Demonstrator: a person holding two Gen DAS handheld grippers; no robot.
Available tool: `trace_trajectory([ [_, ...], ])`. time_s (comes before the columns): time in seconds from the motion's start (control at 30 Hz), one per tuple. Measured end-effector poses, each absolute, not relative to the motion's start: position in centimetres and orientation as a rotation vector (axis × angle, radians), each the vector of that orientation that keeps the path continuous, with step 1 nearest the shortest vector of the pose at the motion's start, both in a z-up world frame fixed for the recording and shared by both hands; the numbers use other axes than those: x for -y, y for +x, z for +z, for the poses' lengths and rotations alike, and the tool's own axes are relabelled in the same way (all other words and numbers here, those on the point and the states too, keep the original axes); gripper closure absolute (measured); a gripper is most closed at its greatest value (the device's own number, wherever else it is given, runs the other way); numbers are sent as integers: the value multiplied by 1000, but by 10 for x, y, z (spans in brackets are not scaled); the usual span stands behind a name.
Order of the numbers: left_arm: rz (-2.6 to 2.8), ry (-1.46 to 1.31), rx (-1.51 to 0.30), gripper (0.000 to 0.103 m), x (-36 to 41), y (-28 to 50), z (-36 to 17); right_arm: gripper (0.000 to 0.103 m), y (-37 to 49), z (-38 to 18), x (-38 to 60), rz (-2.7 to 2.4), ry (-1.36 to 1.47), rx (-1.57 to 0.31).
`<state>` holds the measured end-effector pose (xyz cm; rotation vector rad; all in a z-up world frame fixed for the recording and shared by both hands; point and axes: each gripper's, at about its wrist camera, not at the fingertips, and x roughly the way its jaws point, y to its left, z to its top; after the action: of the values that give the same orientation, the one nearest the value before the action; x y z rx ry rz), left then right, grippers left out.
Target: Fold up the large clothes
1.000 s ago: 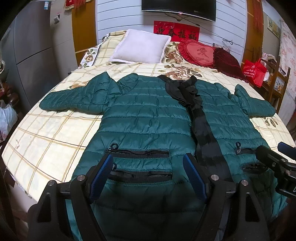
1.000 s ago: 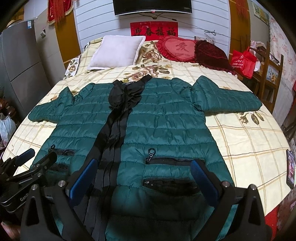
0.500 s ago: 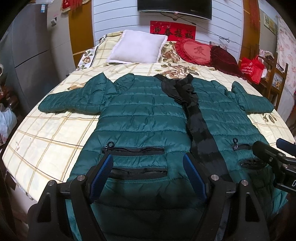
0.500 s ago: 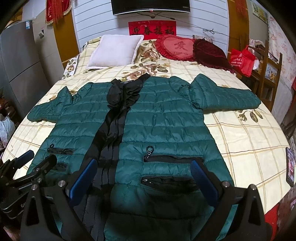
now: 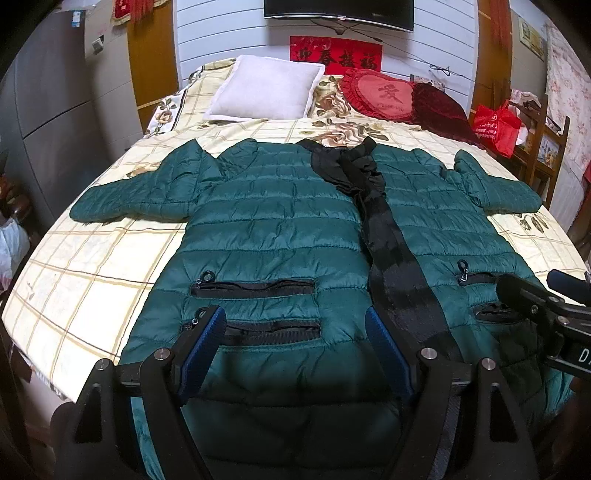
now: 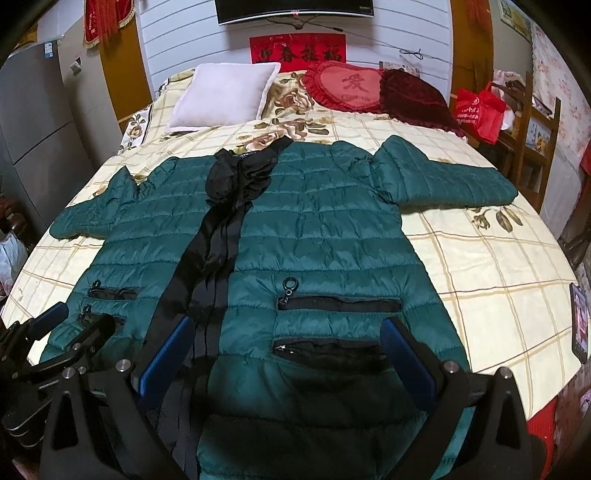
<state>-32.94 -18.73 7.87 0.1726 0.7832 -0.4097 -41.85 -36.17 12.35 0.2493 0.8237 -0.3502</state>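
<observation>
Both claws had drawn back toward the foot of the bed point(image 5: 92, 266), the left gripper point(image 5: 295, 332) and right gripper point(image 6: 286, 341) each gaping and empty above the hem of the green jacket point(image 5: 273, 221) spread flat ahead, folding apparently not yet begun.

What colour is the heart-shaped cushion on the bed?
Red; the heart-shaped cushion shows best in the right wrist view.

Bed point(image 5: 92, 266), white slatted wall point(image 5: 221, 29), wall-mounted TV point(image 5: 338, 9).
</observation>
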Motion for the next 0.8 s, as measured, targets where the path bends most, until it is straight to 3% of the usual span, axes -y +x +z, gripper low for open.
trace_trajectory([
  [0.8, -369, 160, -739, 25, 183, -275, 101, 1, -369, 134, 361, -315, 183, -831],
])
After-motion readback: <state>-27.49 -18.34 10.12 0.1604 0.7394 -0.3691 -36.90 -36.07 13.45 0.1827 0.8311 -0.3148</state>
